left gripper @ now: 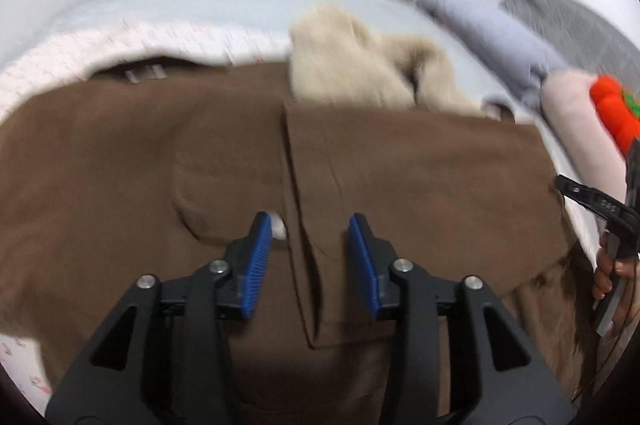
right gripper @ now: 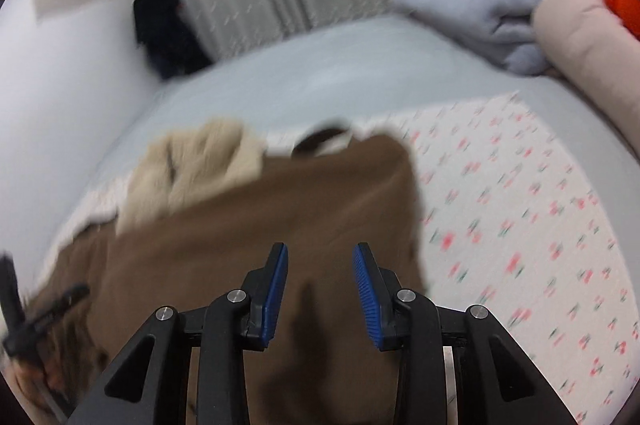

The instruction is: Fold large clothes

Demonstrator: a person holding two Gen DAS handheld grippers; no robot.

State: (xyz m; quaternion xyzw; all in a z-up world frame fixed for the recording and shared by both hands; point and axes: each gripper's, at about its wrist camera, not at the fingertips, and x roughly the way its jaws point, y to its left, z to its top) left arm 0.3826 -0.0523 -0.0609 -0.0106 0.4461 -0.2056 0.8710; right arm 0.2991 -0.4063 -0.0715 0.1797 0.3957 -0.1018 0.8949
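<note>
Left wrist view: your left tool [left gripper: 310,245] sits lower centre, jaws partly apart w/ nothing pinched. The brown garment [left gripper: 400,165] fills the middle of the frame, spread flat on the bed [left gripper: 180,1], and a vertical seam/overlap edge runs straight up btwn the two blue pads. So the cloth lies directly below and ahead of this tool, long axis going left-to-right across the frame. A beige fleece piece [left gripper: 352,65] rests on its upper edge, centre-right. At far right you can see the right tool [left gripper: 592,209] in a hand [left gripper: 612,277], just off the garment's right edge.

Right wrist view: the right tool [right gripper: 320,265] is lower centre, jaws also partly apart, empty. The brown garment [right gripper: 260,225] lies under and to the left; its right edge drops past the right pad, w/ the floral sheet [right gripper: 520,225] beyond. Frame is blurred, so contact w/ cloth can't be told.

Judgement: right hand is nearer the free right edge, left hand nearer the centre seam; next fold prob. turns on that edge.
</note>
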